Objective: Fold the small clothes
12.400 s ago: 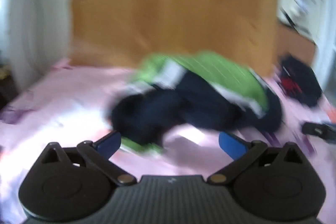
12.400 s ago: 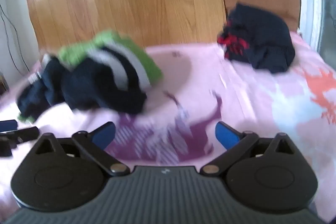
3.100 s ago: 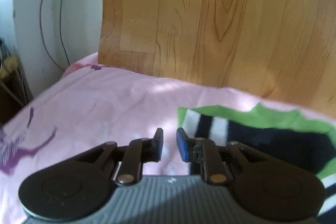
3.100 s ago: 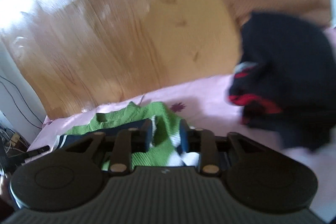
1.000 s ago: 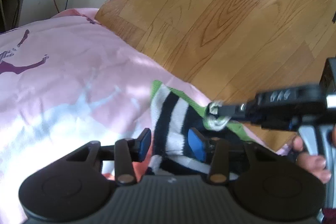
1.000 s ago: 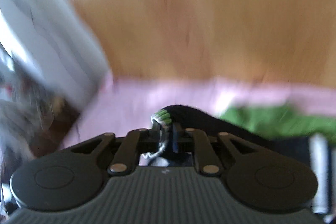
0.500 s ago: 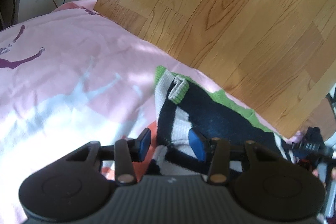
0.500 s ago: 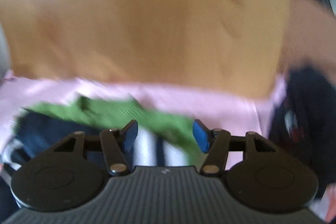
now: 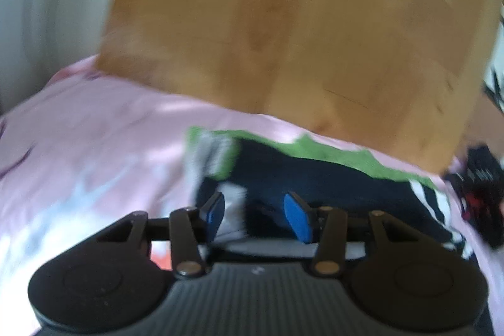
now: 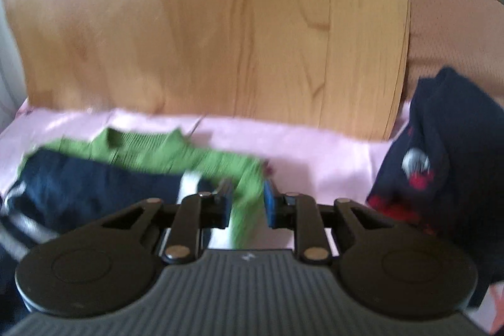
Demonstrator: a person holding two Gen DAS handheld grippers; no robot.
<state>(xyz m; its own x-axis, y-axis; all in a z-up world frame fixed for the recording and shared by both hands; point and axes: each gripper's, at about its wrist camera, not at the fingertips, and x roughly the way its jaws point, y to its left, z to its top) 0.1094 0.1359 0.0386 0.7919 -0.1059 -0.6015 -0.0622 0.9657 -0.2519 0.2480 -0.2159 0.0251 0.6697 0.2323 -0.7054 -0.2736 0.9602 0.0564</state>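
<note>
the left tongs (image 9: 253, 214) are hanging spread over the ribbed green-and-navy knit sweater (image 9: 315, 178); the right tongs (image 10: 247, 205), having just been closing, are straddling its green sleeve, lower centre, grip unclear.

A bed under a pink patterned sheet (image 10: 315, 153) is carrying a green, navy and white striped sweater (image 10: 94, 178), lying spread flat close to the wooden headboard (image 10: 220, 37), while a dark navy garment with red markings (image 10: 441, 162) is sitting bunched at its right edge
</note>
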